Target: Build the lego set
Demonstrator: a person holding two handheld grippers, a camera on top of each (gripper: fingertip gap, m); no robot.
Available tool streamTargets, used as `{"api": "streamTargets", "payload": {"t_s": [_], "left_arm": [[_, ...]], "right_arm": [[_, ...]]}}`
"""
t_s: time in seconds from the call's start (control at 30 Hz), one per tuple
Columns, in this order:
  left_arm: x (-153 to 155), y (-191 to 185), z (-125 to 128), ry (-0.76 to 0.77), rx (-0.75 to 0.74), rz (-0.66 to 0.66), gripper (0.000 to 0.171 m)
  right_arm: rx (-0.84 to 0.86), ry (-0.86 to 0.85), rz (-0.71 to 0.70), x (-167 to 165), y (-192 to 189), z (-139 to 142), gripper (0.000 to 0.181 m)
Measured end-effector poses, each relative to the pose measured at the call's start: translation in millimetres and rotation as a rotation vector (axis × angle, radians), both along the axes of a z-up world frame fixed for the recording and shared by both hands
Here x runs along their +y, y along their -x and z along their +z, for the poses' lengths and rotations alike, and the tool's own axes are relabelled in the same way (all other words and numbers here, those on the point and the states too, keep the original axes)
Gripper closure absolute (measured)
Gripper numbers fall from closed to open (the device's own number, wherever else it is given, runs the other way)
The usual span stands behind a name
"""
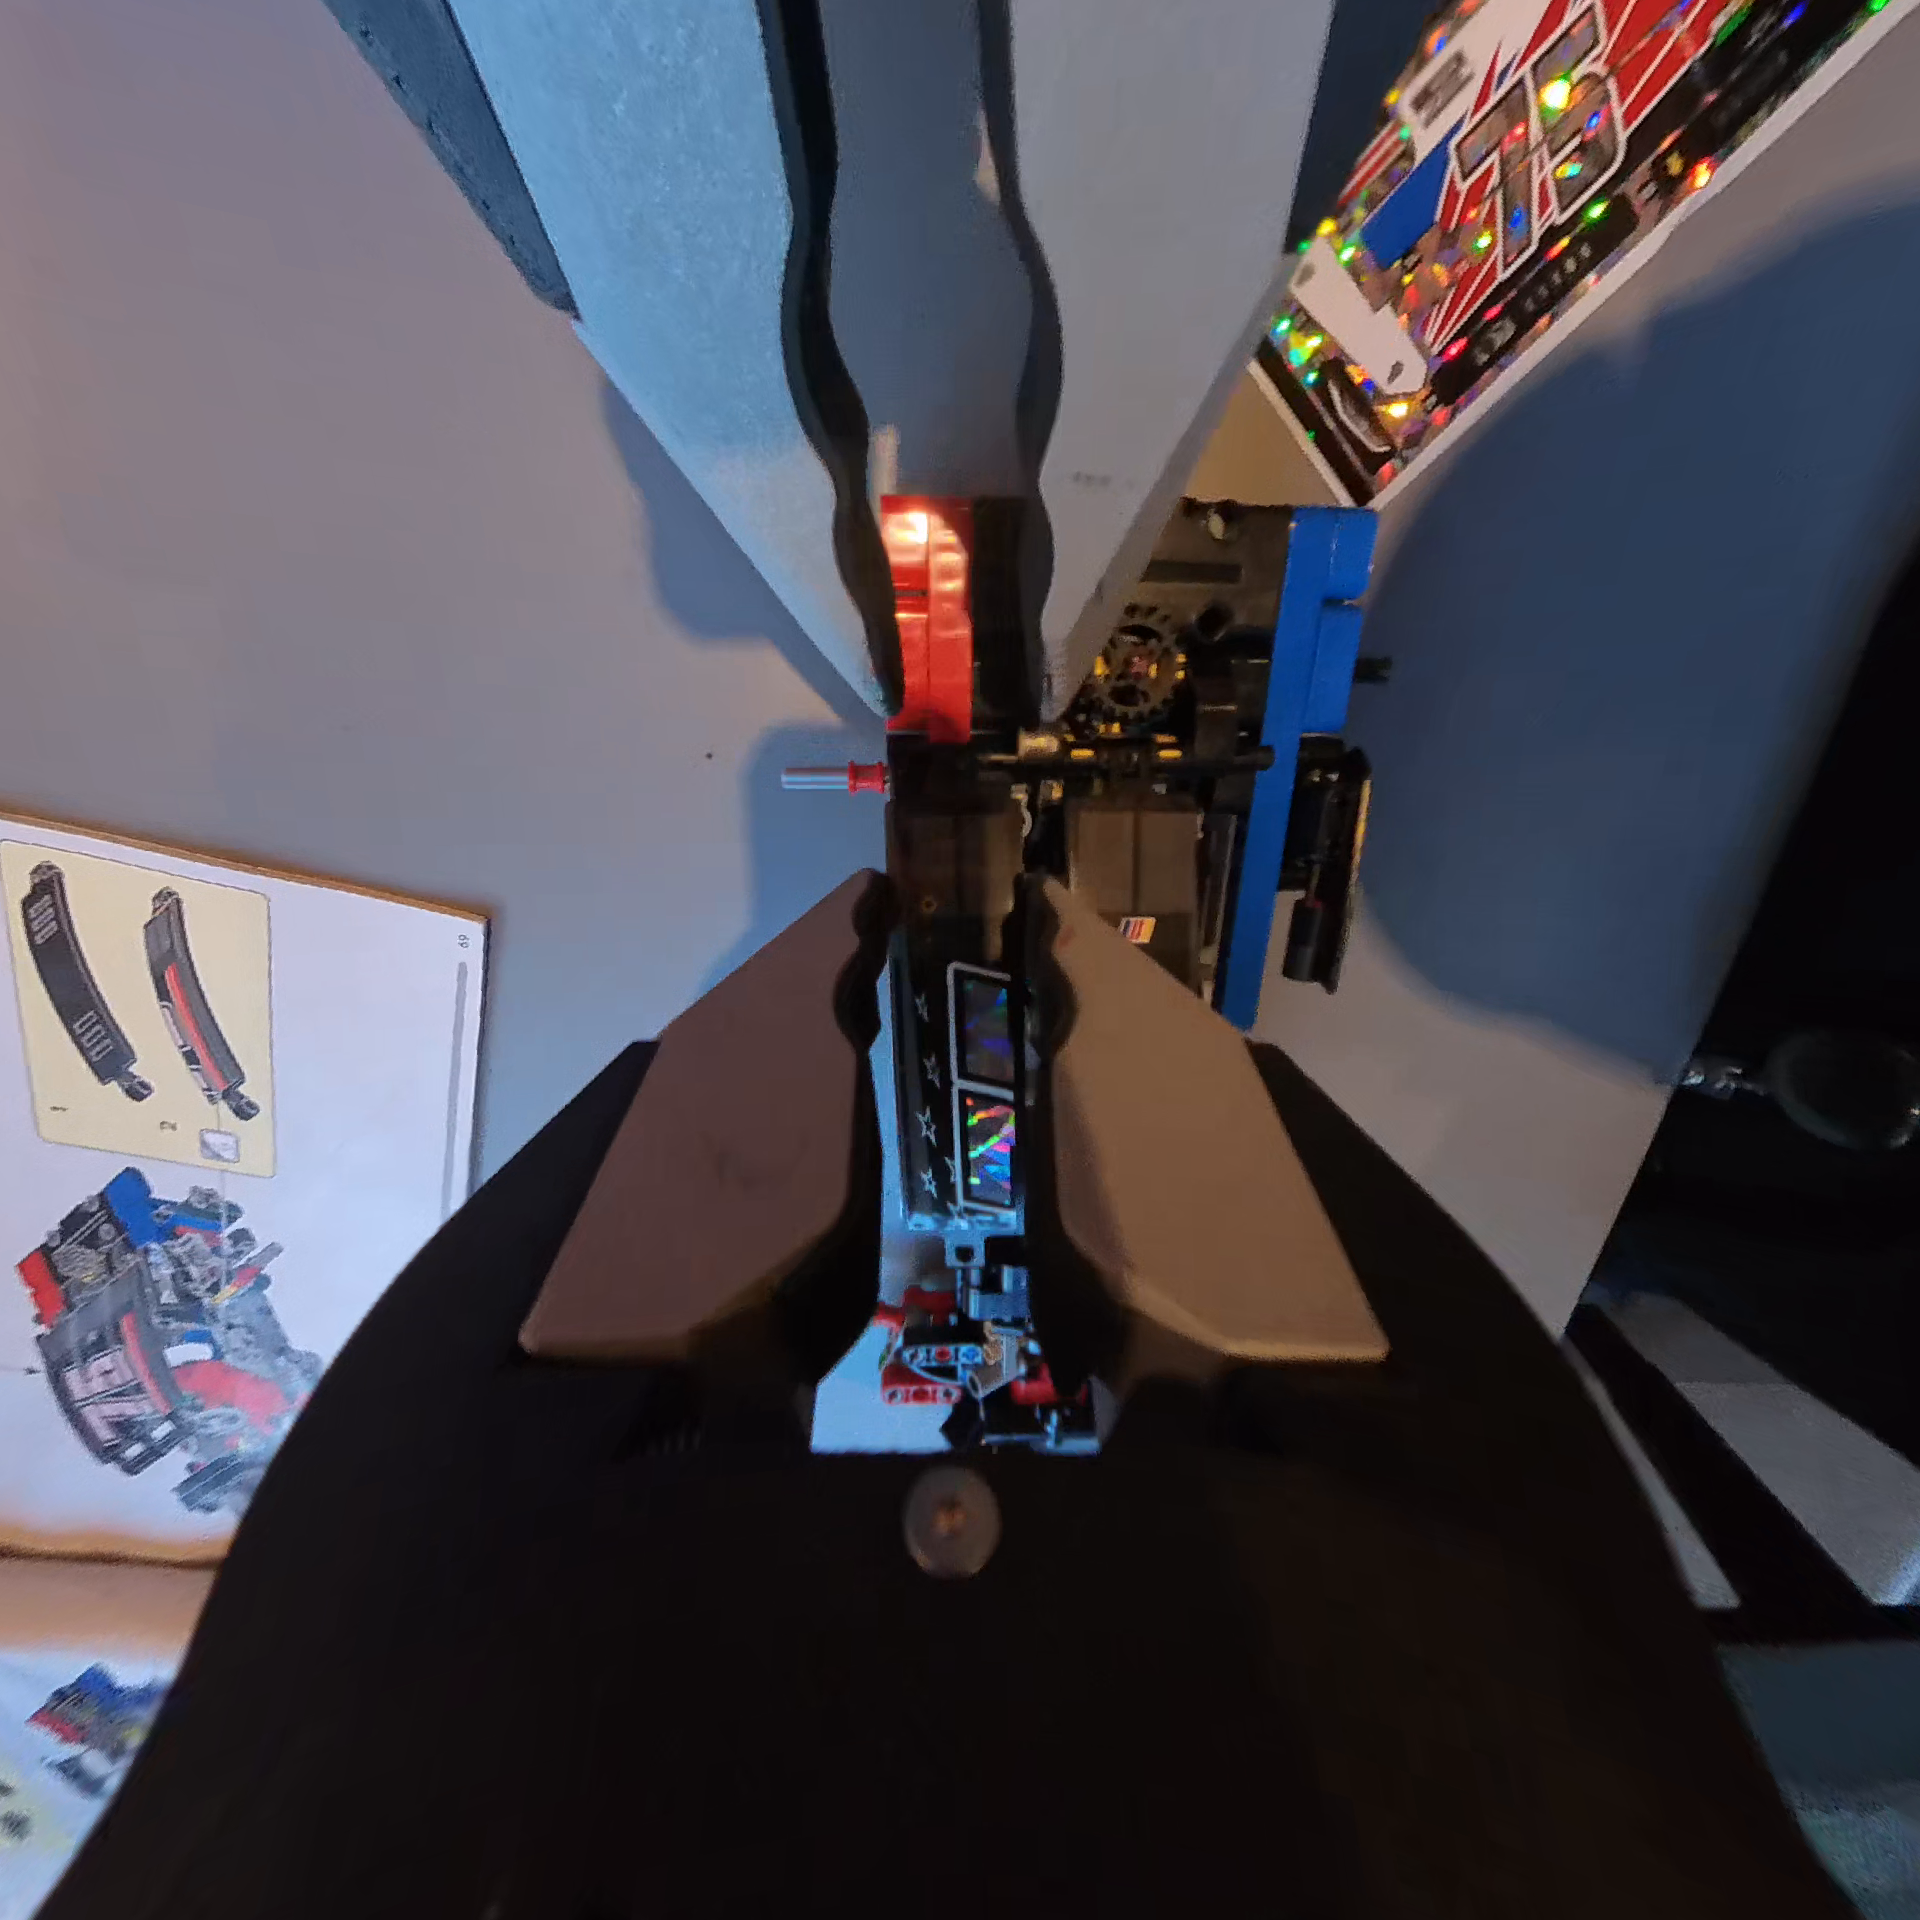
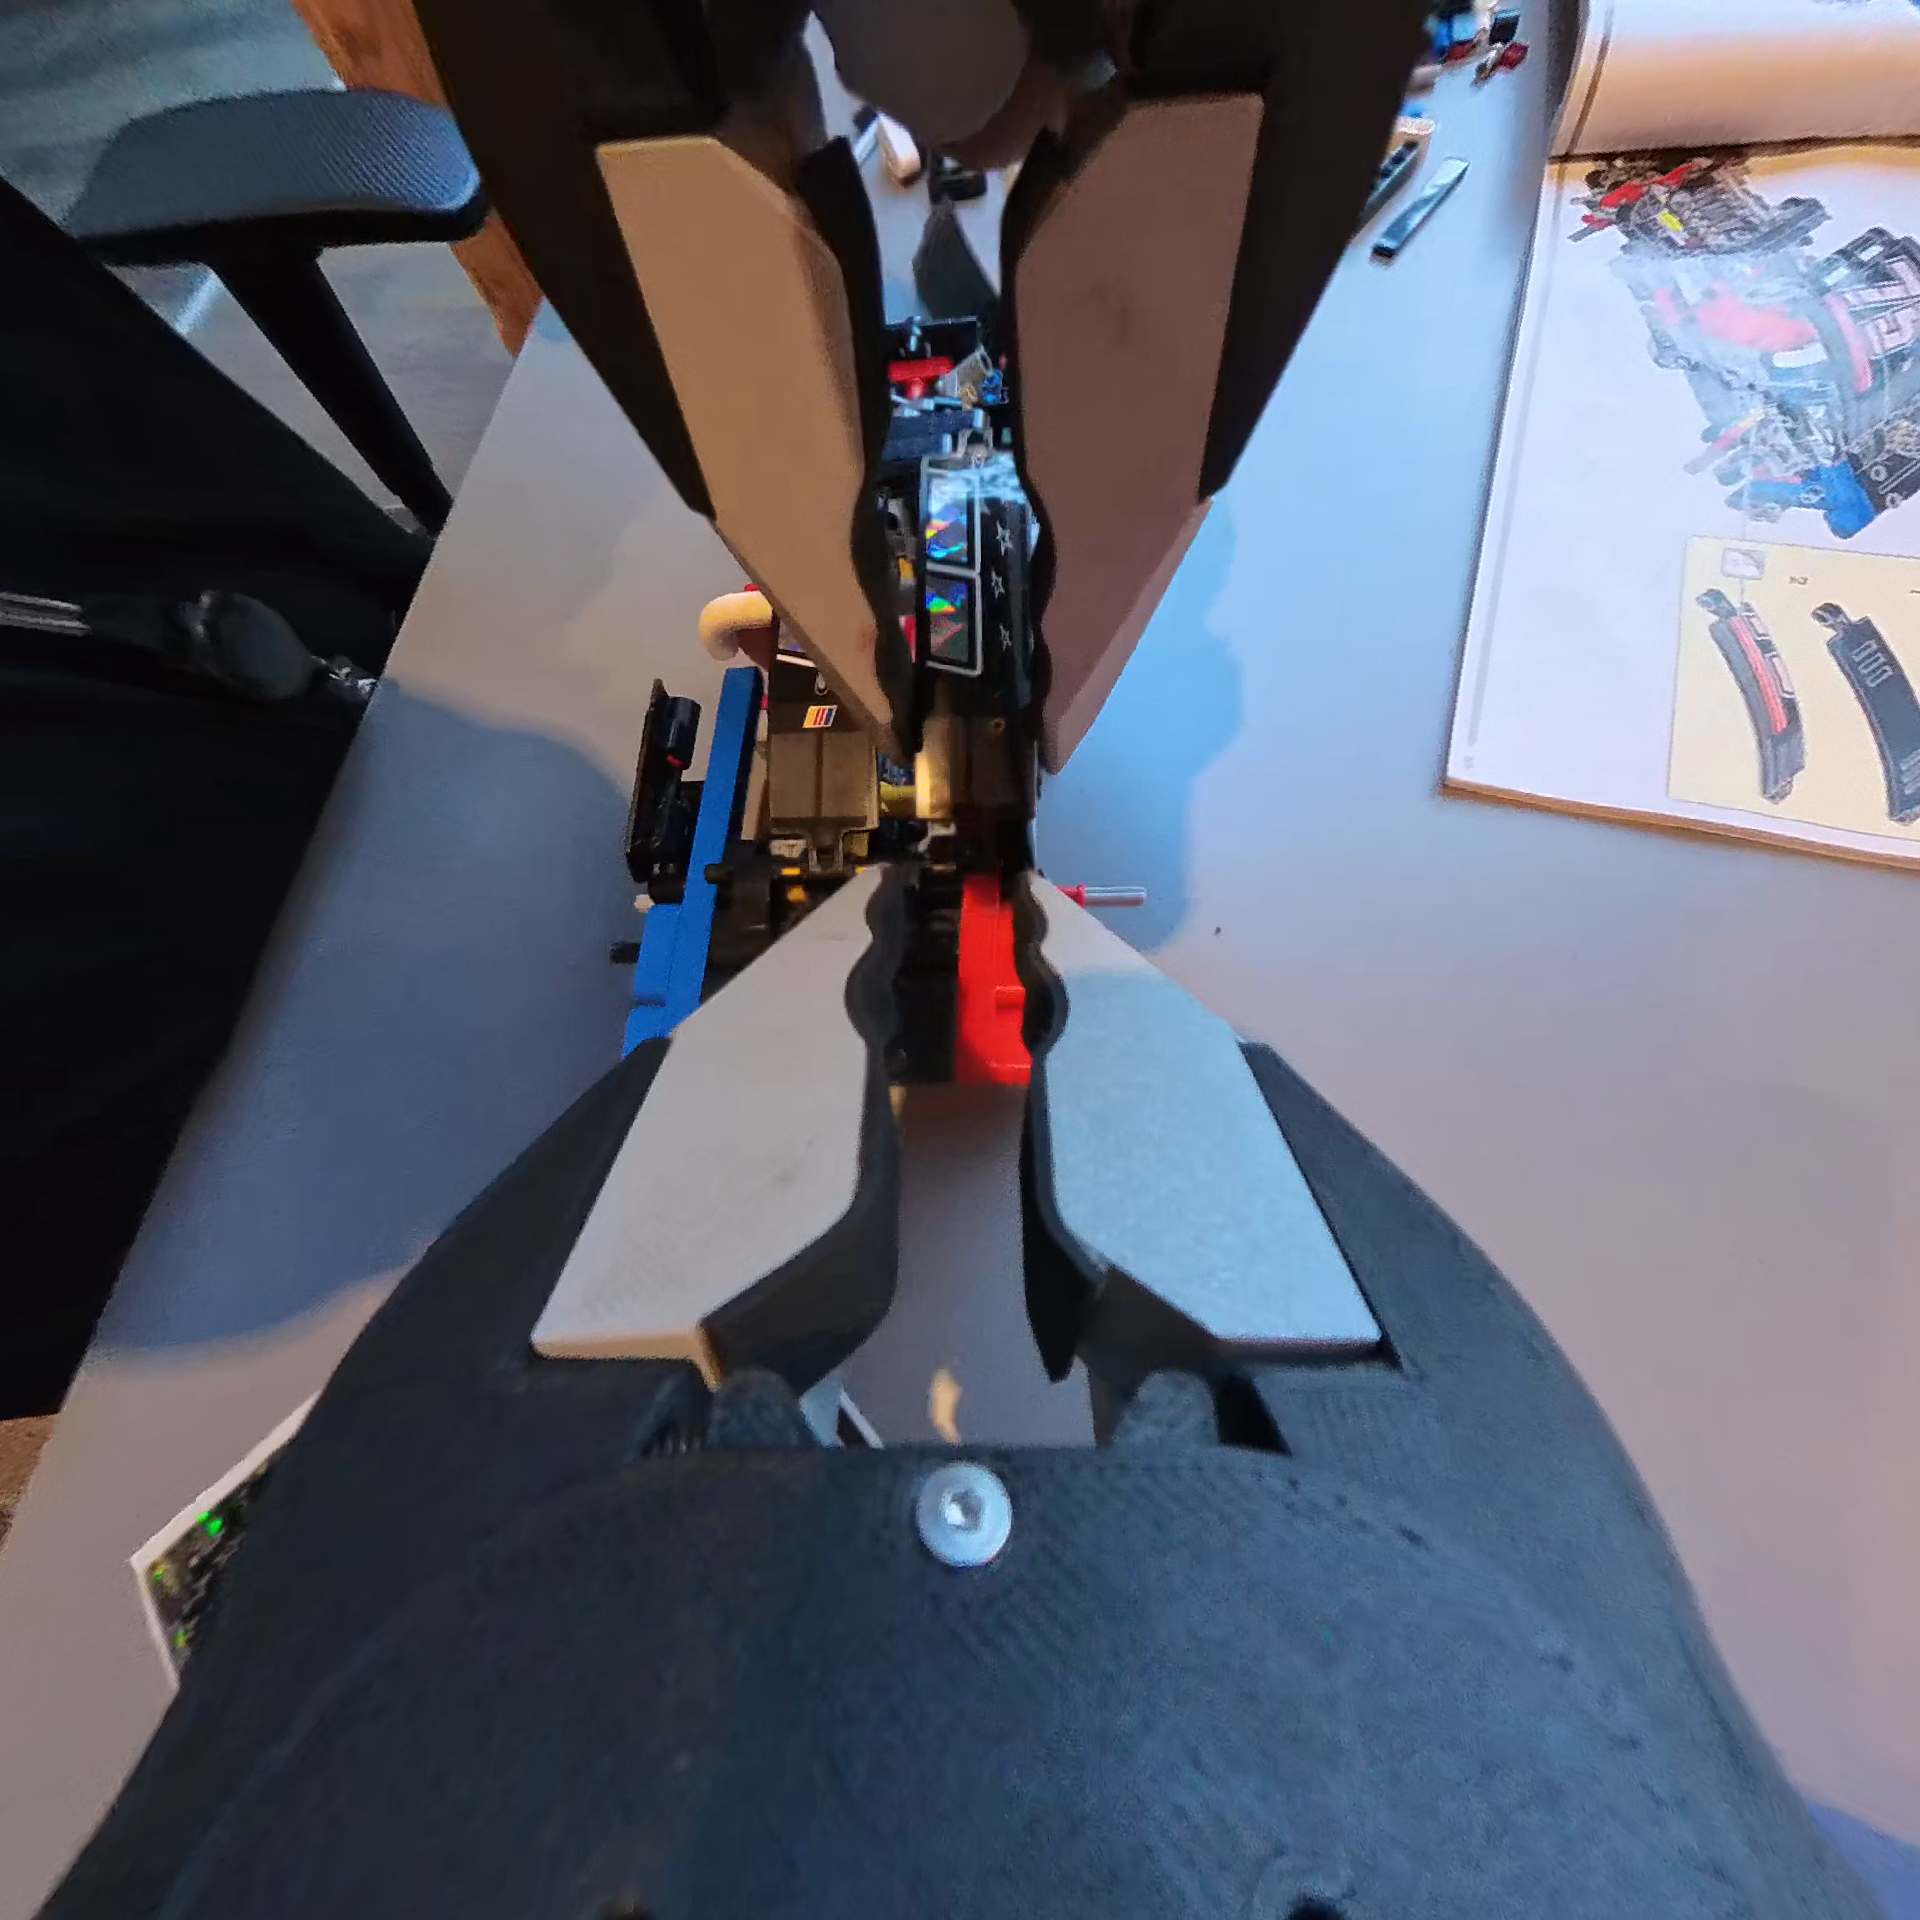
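The partly built lego model (image 1: 1143, 831) lies on the grey table (image 1: 312, 520), black with a blue beam (image 1: 1299, 727) along one side. My left gripper (image 1: 951, 894) is shut on the model's black panel with shiny stickers (image 1: 982, 1091). My right gripper (image 1: 961, 707) comes in from the opposite side and is shut on the model's end, at a red piece (image 1: 930, 613). In the right wrist view, my right gripper (image 2: 956, 883) clamps the red piece (image 2: 992, 987) and the black part beside it. The left gripper (image 2: 971, 748) faces it, holding the sticker panel (image 2: 956, 582). A red pin with a grey axle (image 2: 1107, 894) sticks out sideways.
An open instruction booklet (image 2: 1714, 520) lies on the table beside the model and also shows in the left wrist view (image 1: 239, 1091). A shiny sticker sheet (image 1: 1507, 208) lies on the other side. Loose parts (image 2: 1413, 197) sit at the far end. A black office chair (image 2: 260, 208) stands off the table edge. My two grippers' fingertips are within a few centimetres of each other.
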State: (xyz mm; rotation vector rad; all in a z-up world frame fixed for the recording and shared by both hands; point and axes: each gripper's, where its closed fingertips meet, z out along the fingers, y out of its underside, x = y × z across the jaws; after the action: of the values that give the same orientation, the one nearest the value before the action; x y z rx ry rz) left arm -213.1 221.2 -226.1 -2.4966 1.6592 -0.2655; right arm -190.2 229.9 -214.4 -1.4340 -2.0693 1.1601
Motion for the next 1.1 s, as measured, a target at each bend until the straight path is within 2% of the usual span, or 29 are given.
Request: {"api": "streamTargets", "payload": {"t_s": [0.17,0.33,0.6,0.93,1.0,1.07,1.1], "left_arm": [[0.5,-2.5,-0.9,0.007,0.036,-0.024,0.149],[-0.5,-3.0,-2.2,0.021,0.028,-0.011,0.149],[-2.0,-1.1,-1.6,0.033,0.031,-0.027,0.149],[-4.6,-4.6,-2.6,0.046,-0.038,-0.025,0.149],[-5.1,-4.1,-3.6,0.045,-0.021,-0.035,0.149],[-5.4,-1.4,-5.6,0.04,0.016,-0.055,0.149],[-5.4,-0.4,-6.5,0.036,0.032,-0.066,0.149]], "right_arm": [[0.032,-0.117,-0.048,4.4,5.4,-4.9,0.18],[0.022,-0.058,-0.03,-0.8,8.4,-7.2,0.175],[0.027,0.007,-0.03,-4.5,10.1,-10.4,0.178],[0.014,0.087,-0.004,-7.7,6.4,-9.9,0.179],[0.008,0.131,0.022,-11.5,3.4,-7.9,0.172],[0.007,0.157,0.05,-15.6,-0.7,-4.6,0.157],[0.012,0.138,0.043,-14.4,-1.6,-4.5,0.157]]}}
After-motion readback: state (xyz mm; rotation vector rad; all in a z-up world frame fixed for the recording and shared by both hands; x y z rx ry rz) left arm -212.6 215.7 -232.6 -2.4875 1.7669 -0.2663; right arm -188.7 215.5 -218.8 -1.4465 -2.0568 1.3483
